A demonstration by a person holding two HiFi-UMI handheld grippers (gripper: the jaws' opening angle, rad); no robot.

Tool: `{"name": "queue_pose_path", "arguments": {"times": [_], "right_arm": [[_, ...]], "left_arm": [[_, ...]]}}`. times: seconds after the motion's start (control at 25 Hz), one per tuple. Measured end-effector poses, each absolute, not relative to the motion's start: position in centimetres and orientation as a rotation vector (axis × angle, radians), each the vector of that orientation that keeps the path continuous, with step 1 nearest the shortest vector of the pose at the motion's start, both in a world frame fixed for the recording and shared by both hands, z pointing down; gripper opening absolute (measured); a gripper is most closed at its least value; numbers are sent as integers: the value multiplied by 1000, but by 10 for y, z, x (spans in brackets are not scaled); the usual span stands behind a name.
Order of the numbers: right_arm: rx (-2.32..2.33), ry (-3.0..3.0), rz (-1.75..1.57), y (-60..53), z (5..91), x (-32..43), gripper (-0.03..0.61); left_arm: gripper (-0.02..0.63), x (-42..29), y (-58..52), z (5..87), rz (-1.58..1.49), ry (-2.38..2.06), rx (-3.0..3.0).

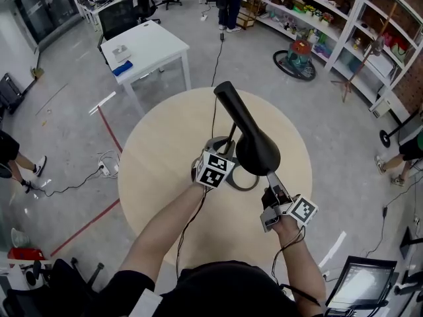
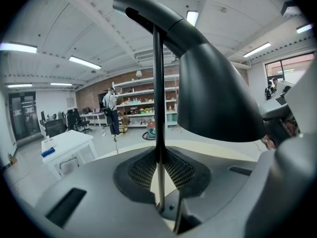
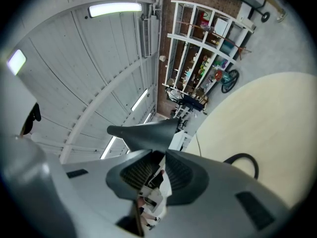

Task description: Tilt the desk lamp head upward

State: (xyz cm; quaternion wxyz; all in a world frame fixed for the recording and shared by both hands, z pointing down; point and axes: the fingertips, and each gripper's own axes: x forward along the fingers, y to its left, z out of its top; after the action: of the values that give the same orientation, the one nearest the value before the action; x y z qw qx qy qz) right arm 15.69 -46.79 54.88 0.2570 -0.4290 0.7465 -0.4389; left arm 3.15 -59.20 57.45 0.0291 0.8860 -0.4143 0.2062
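One black desk lamp (image 1: 246, 127) stands near the middle of one round, pale wooden table (image 1: 158, 157). A person holds two grippers against it, one in each hand.

From the head view, the lamp shows a ring-shaped base (image 1: 246, 185), a thin upright stem (image 2: 158, 93) and a cone-shaped lamp head (image 1: 256, 152) that slopes down towards the person. The left gripper (image 1: 221, 156) meets the lamp low on the stem. The right gripper (image 1: 272, 182) reaches to the lower rim of the lamp head. A dark cord (image 1: 213, 104) runs from the lamp across the table to the far edge.

The left gripper view gives what the head view cannot: its two ribbed pads (image 2: 143, 170) are pressed together on the stem, which runs straight up between them. Only a slice of the base shows below, and the lamp head fills the upper right.

The right gripper view shows its jaws drawn nearly together, seemingly pinching the thin rim of the lamp head (image 3: 146, 133). The contact sits at the very tips of the pads and is hard to make out. The stem is out of this view, and only a curve of the base (image 3: 242, 160) shows.

Behind the table stand one white desk (image 1: 149, 48) and a wall of shelves (image 1: 330, 18).
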Motion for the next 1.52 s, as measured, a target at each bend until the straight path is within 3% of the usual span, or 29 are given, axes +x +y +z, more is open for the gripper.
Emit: {"name": "queue_pose_path", "arguments": {"times": [0.32, 0.96, 1.52], "right_arm": [[-1197, 2071, -1074, -458, 515, 179, 75], [-1235, 2110, -900, -447, 460, 208, 55], [-1275, 2181, -794, -446, 419, 214, 49]], "left_arm": [[56, 33, -591, 572, 690, -1291, 2709], [60, 30, -587, 492, 447, -1374, 2802], [55, 34, -595, 493, 434, -1368, 2785]]}}
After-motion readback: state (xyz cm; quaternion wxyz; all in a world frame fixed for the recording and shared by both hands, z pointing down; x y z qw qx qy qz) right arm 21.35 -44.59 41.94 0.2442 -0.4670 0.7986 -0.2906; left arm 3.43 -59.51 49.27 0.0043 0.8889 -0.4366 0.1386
